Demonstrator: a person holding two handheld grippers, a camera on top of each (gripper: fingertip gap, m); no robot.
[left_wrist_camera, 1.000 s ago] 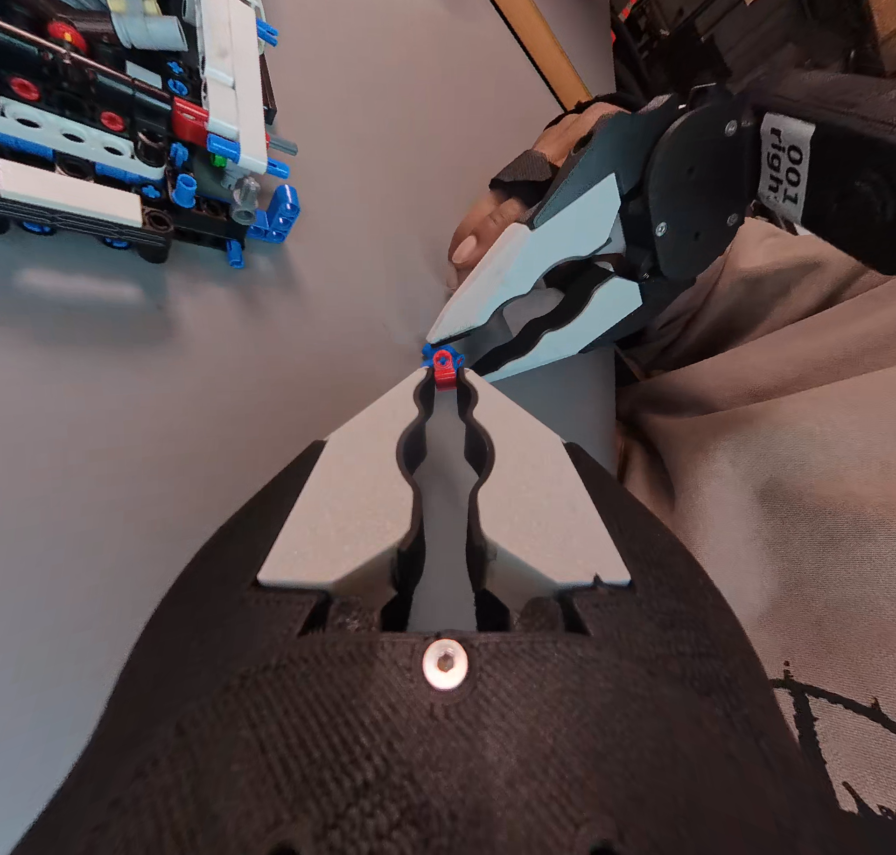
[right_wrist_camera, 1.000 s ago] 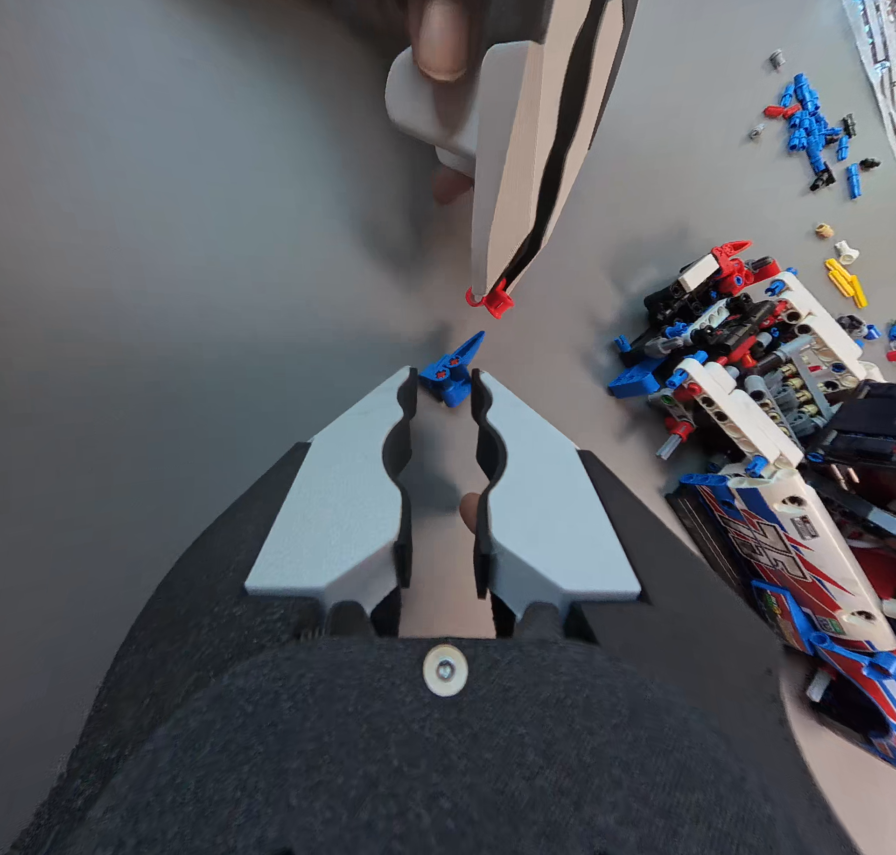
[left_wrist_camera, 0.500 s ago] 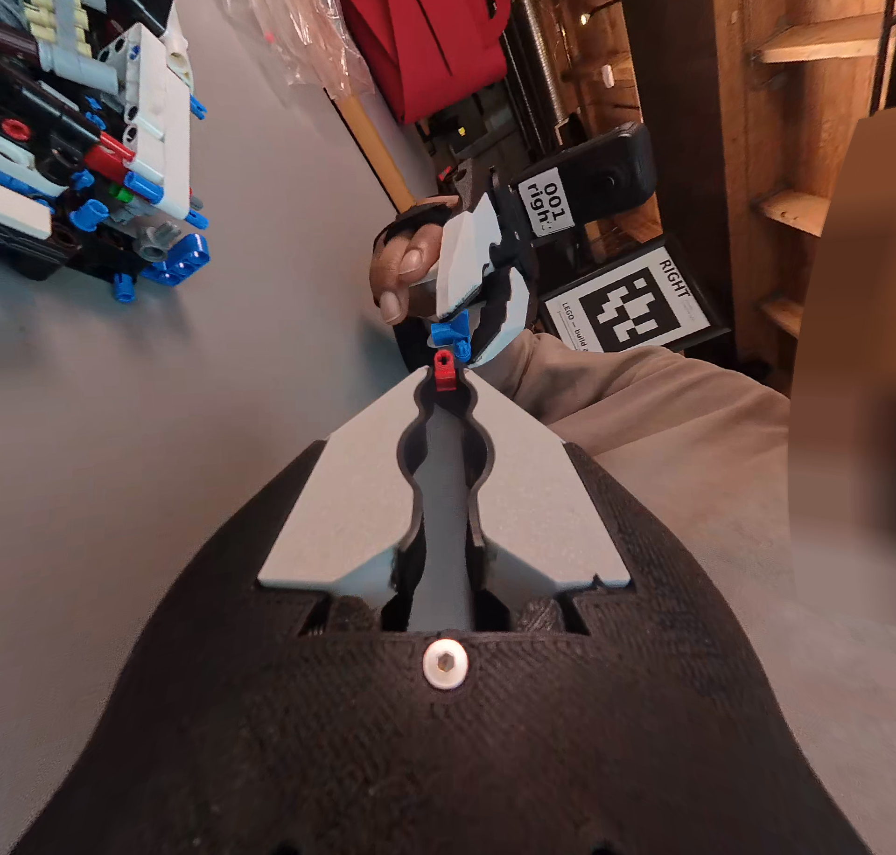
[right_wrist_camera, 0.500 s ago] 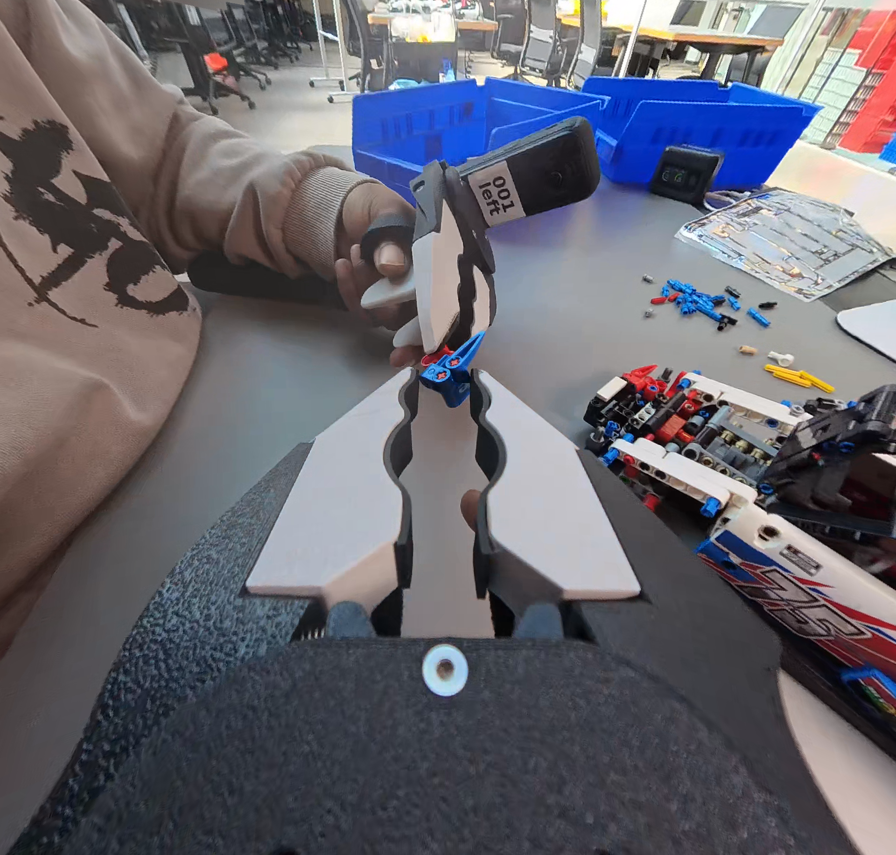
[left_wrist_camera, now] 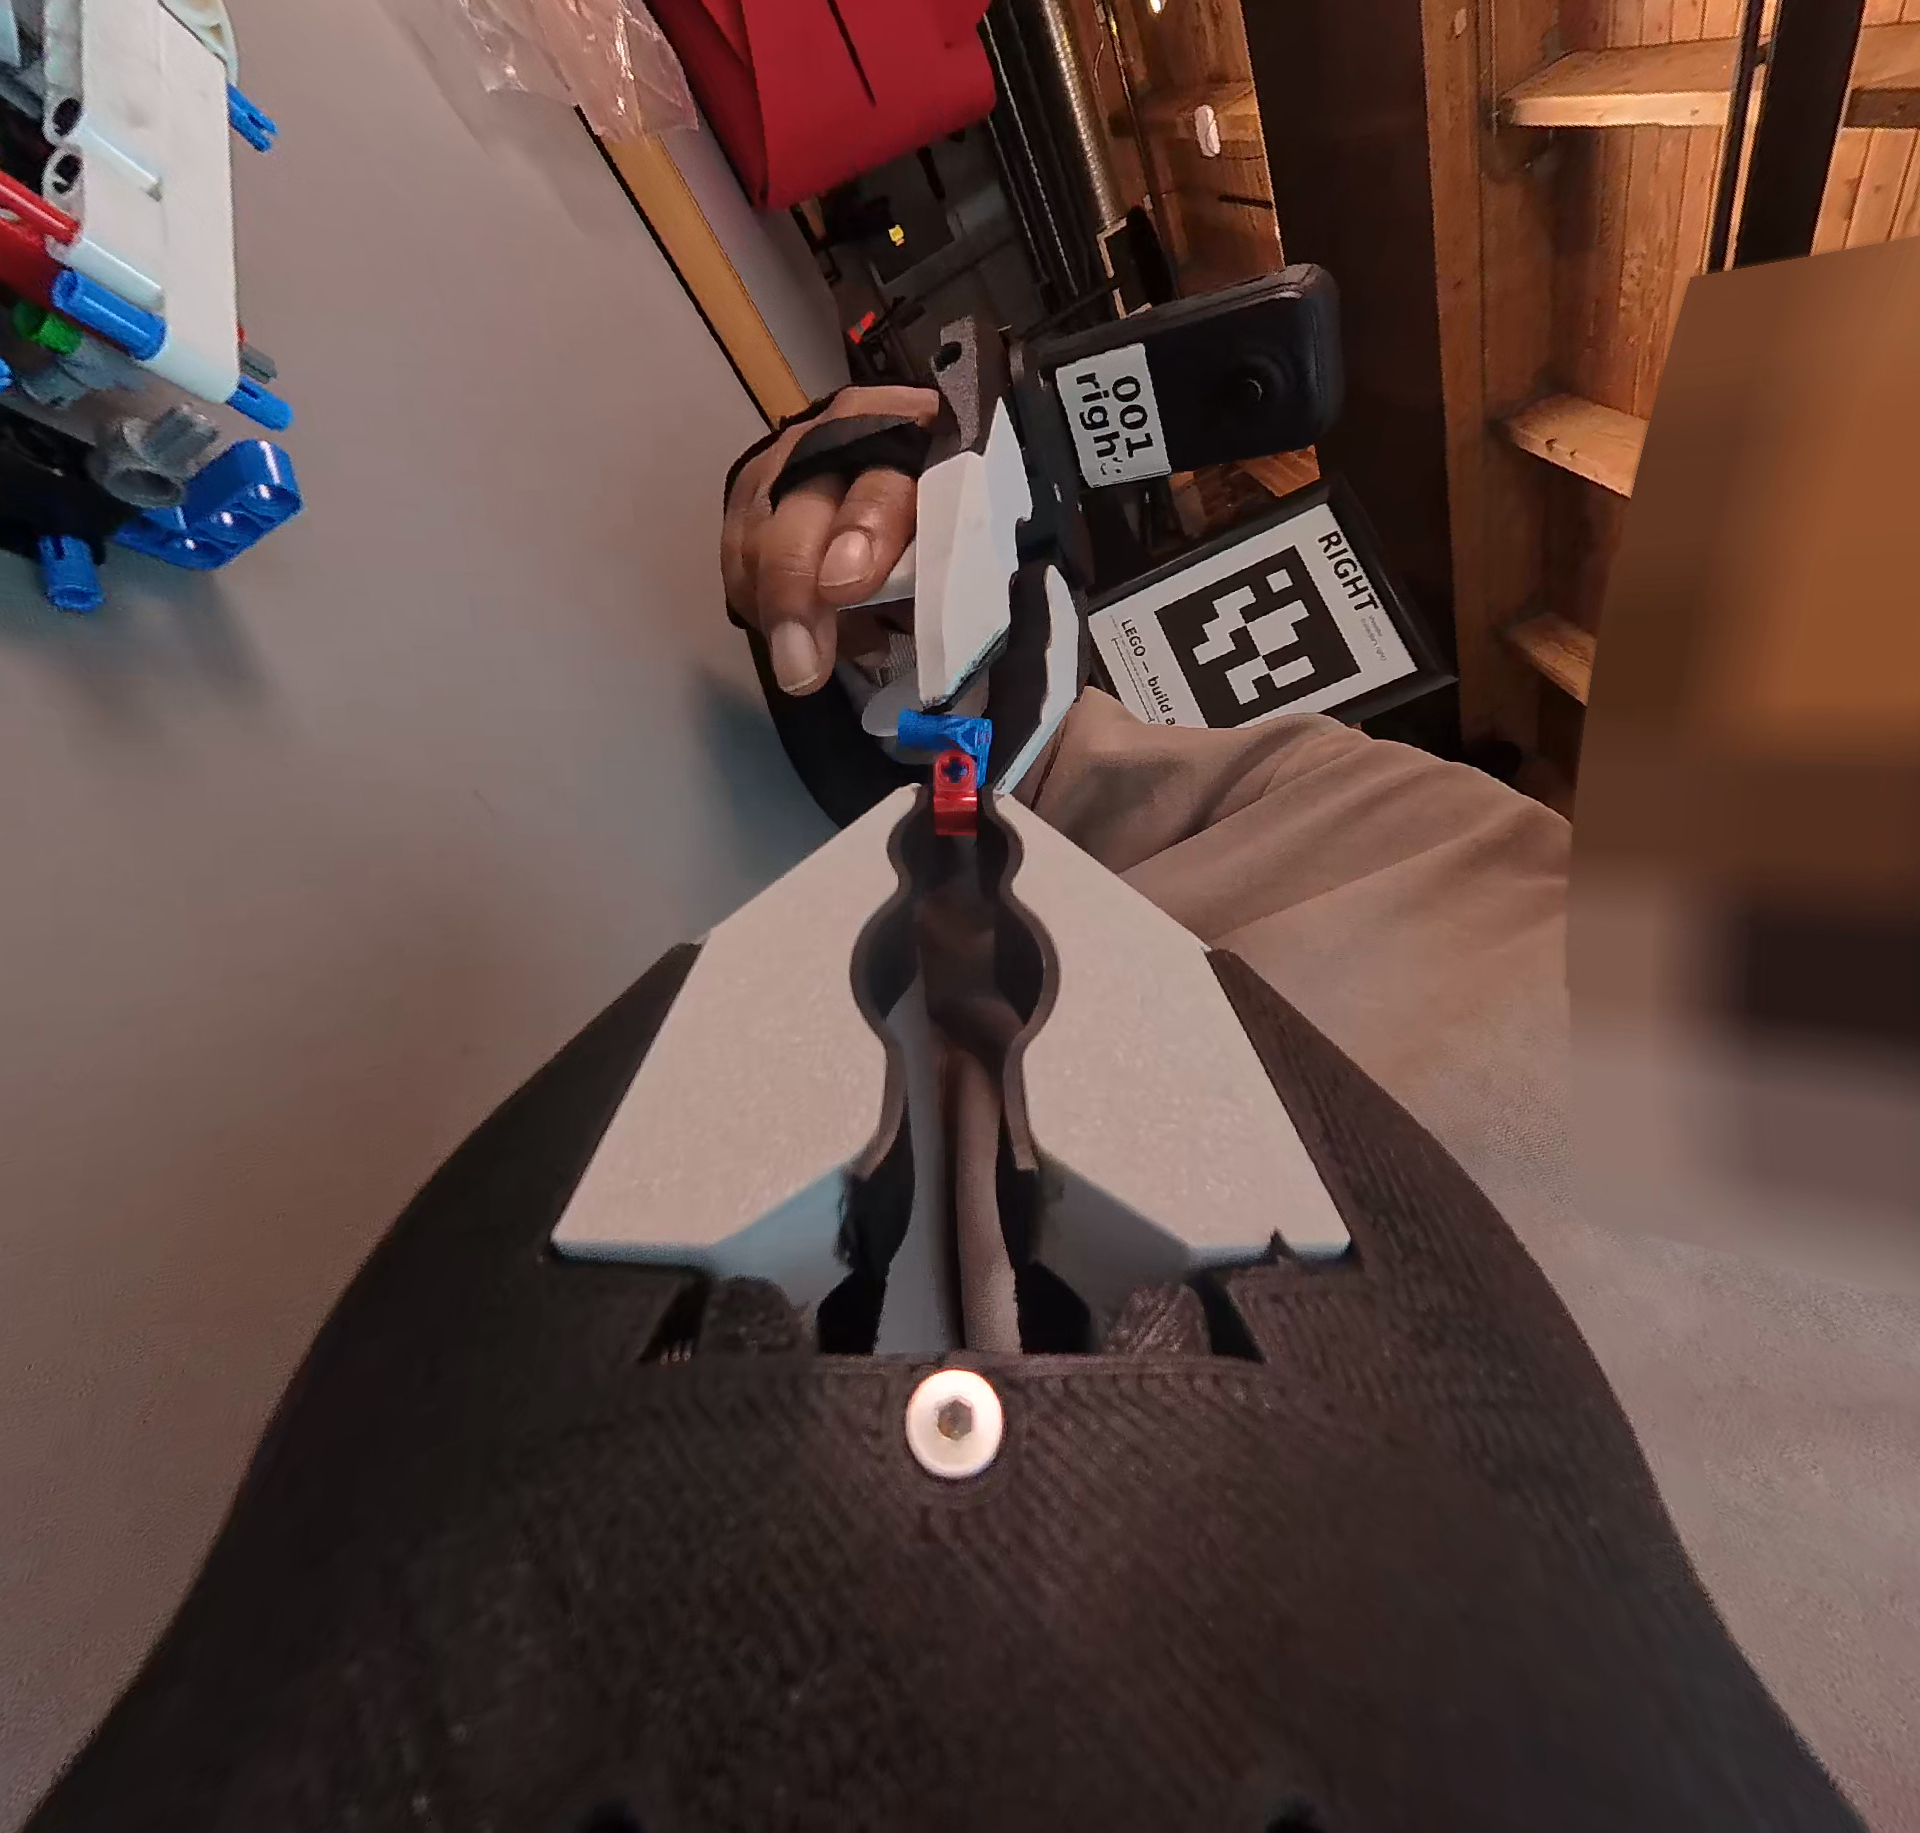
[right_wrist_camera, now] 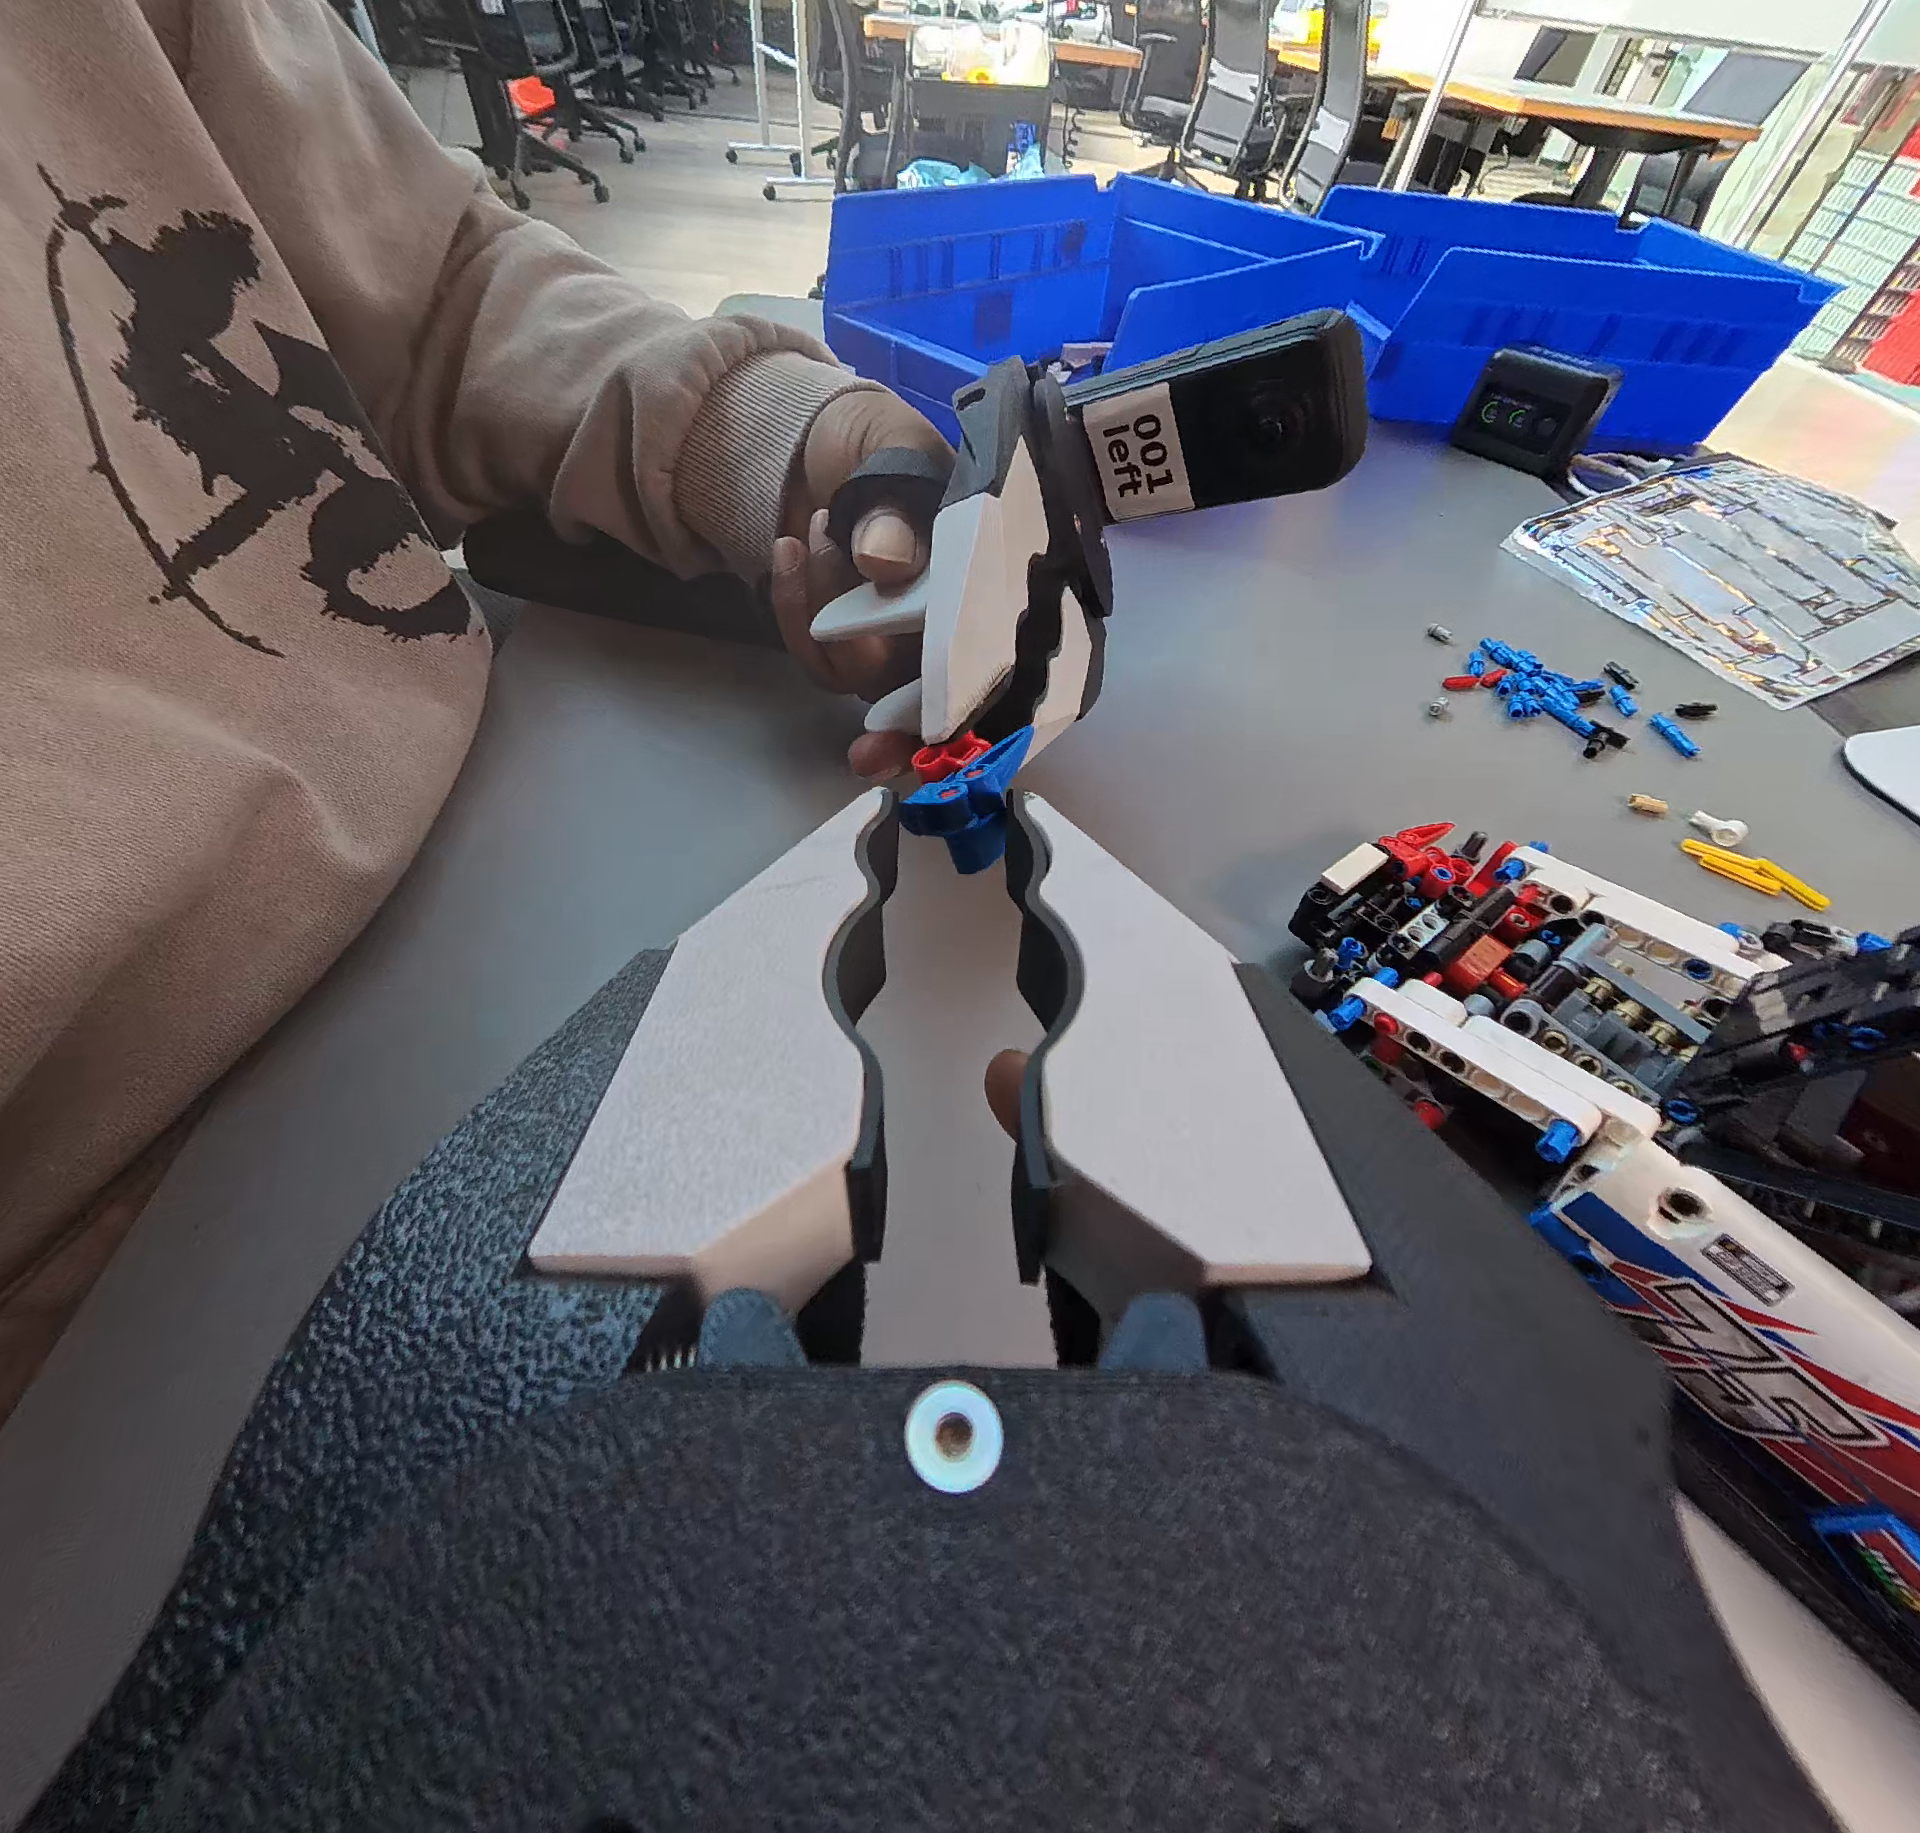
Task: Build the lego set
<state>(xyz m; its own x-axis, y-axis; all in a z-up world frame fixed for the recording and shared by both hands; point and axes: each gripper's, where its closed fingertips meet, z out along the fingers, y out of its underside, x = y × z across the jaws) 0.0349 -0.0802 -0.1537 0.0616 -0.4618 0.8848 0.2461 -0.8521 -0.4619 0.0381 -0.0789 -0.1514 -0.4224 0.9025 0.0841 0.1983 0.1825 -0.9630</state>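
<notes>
My left gripper (left_wrist_camera: 954, 801) is shut on a small red connector (left_wrist_camera: 954, 794) at its fingertips. My right gripper (right_wrist_camera: 951, 812) is shut on a small blue angled piece (right_wrist_camera: 961, 815). Both are held above the grey table, tip to tip, and the red connector (right_wrist_camera: 943, 749) touches the blue piece (left_wrist_camera: 943, 732). In the left wrist view the right gripper (left_wrist_camera: 971, 718) faces me; in the right wrist view the left gripper (right_wrist_camera: 982, 734) faces me. The partly built white, red, blue and black lego car (right_wrist_camera: 1621, 1045) lies on the table at the right, and its end shows in the left wrist view (left_wrist_camera: 114, 277).
Loose blue, black and yellow pins (right_wrist_camera: 1548, 692) and a foil instruction sheet (right_wrist_camera: 1725, 562) lie beyond the car. Blue bins (right_wrist_camera: 1247, 277) stand at the back. A person's beige sleeve (right_wrist_camera: 499, 401) is at the left. The table's wooden edge (left_wrist_camera: 707, 266) runs past a clear bag (left_wrist_camera: 551, 27). Less than 4 cm separates the two grippers' tips.
Both grippers have lifted and tilted from looking down at the table to level. The red connector and blue piece, slightly apart a second ago, now touch.
</notes>
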